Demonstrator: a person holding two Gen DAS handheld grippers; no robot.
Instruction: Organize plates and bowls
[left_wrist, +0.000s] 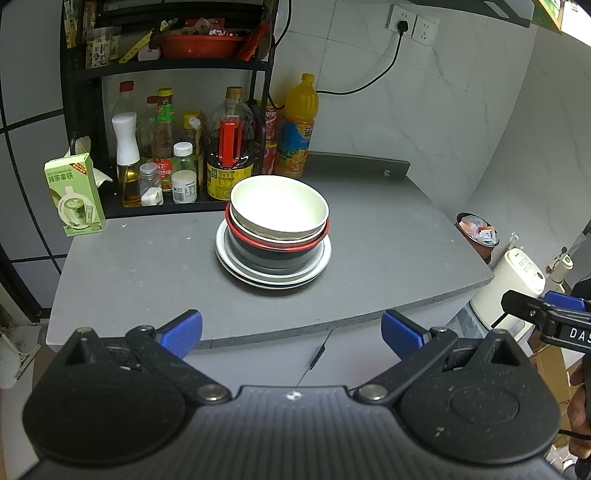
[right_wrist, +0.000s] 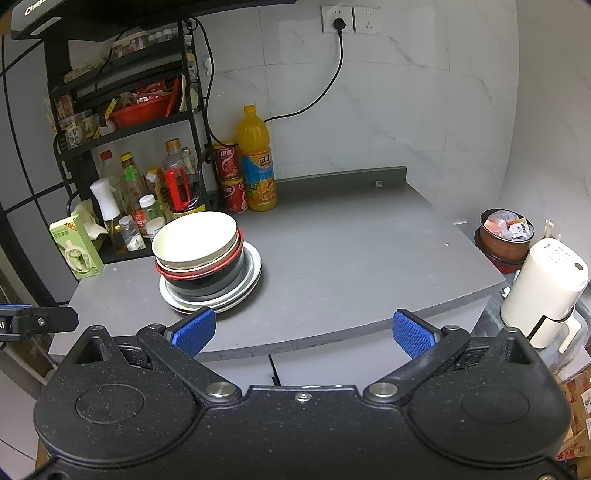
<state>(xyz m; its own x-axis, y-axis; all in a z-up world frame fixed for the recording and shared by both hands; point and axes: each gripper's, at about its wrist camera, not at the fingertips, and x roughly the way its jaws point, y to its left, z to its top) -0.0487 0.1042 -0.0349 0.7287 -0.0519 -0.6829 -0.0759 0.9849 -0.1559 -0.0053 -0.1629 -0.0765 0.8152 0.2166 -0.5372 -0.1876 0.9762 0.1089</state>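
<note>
One stack of dishes stands on the grey counter (left_wrist: 147, 266). A cream bowl (left_wrist: 279, 205) (right_wrist: 195, 236) sits on top, nested in a red-rimmed black bowl (left_wrist: 277, 251) (right_wrist: 207, 275), which rests on a few grey-white plates (left_wrist: 229, 262) (right_wrist: 251, 275). My left gripper (left_wrist: 291, 334) is open and empty, hanging off the counter's front edge, well short of the stack. My right gripper (right_wrist: 303, 330) is also open and empty, at the front edge, to the right of the stack. Its tip (left_wrist: 535, 314) shows at the right in the left wrist view.
A black rack (left_wrist: 88, 74) with sauce and oil bottles (left_wrist: 229, 147) stands at the back left. A green carton (left_wrist: 74, 195), an orange juice bottle (right_wrist: 256, 158) and red cans (right_wrist: 231, 177) are near it. A white appliance (right_wrist: 543, 291) and a filled pot (right_wrist: 504, 236) sit off the right edge.
</note>
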